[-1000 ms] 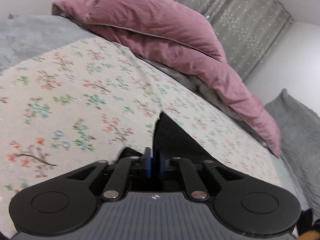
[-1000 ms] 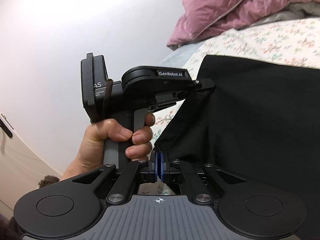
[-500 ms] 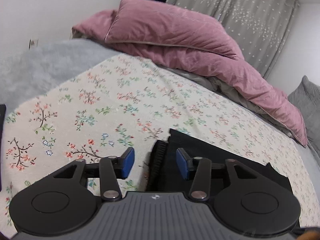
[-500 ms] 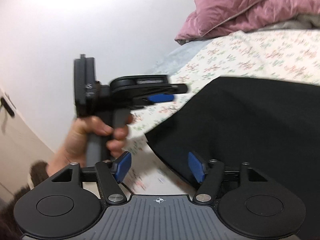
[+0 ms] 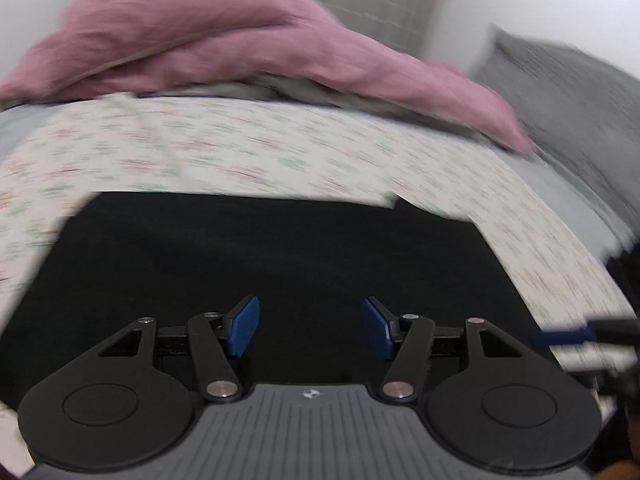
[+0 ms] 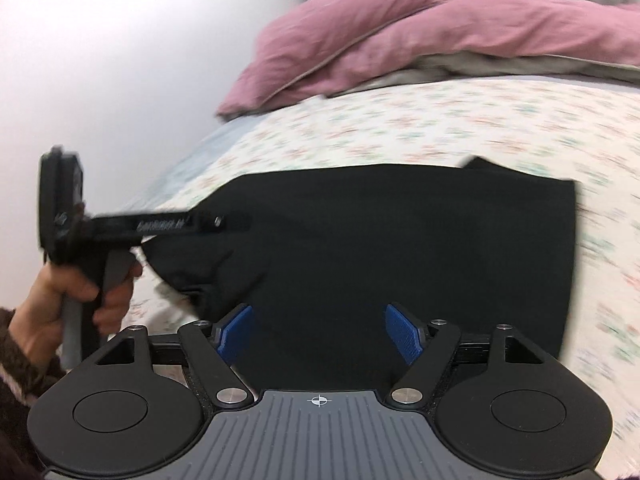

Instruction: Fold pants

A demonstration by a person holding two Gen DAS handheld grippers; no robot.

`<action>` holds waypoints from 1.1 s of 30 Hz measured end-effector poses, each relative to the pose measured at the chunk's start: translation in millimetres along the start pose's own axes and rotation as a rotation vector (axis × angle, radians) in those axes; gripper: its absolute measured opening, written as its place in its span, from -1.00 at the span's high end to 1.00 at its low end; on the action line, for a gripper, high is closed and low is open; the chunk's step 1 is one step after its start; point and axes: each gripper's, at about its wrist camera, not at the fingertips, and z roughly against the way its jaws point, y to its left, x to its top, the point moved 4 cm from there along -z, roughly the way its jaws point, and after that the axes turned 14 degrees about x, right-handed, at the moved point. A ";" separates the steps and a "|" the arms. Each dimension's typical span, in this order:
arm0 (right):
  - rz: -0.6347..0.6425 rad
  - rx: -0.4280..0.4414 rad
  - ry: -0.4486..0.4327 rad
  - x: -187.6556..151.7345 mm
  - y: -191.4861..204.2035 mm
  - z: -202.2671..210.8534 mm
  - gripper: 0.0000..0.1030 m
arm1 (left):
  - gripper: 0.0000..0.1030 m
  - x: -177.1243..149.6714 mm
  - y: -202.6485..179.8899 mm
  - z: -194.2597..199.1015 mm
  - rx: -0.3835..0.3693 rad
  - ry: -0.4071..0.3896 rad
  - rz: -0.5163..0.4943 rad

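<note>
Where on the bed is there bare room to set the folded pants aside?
Bare floral sheet runs between the black pants and the pink duvet, and right of the pants' edge. The head of the bed is crowded by the duvet and grey pillow. Both tools, left and right, are open.

Soft, even indoor light fills both views, with no hard shadows or glare; the white wall [image 6: 120,60] reads bright and flat. Motion blur smears the floral bedsheet [image 5: 240,152] and pink duvet [image 5: 224,36] sideways, while each hand-held gripper body stays sharp. The black pants [image 6: 400,248] show almost no detail. Fisheye curvature bends the bed's edges, and the frame corners fall dark.
</note>
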 end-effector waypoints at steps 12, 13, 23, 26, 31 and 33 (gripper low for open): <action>-0.083 -0.038 0.012 -50.1 -45.5 27.5 -0.44 | -0.23 -72.0 76.5 14.8 0.049 0.104 -0.090; -0.083 -0.035 0.015 -50.5 -46.3 28.6 -0.44 | -0.23 -73.8 89.8 19.4 0.101 0.115 -0.064; -0.130 -0.094 0.037 -40.3 -60.4 67.6 -0.45 | -0.32 -48.9 58.1 38.3 0.081 0.044 0.037; -0.222 -0.071 0.022 -40.1 -75.6 81.9 -0.45 | -0.56 -42.5 13.8 36.5 0.048 -0.001 -0.050; -0.409 0.027 0.004 -47.3 -98.5 94.0 -0.45 | -0.68 -41.6 -45.4 20.2 -0.055 0.011 -0.110; -0.468 0.063 -0.006 -53.1 -105.3 94.8 -0.45 | -0.68 -44.4 -64.3 11.0 -0.080 0.024 -0.128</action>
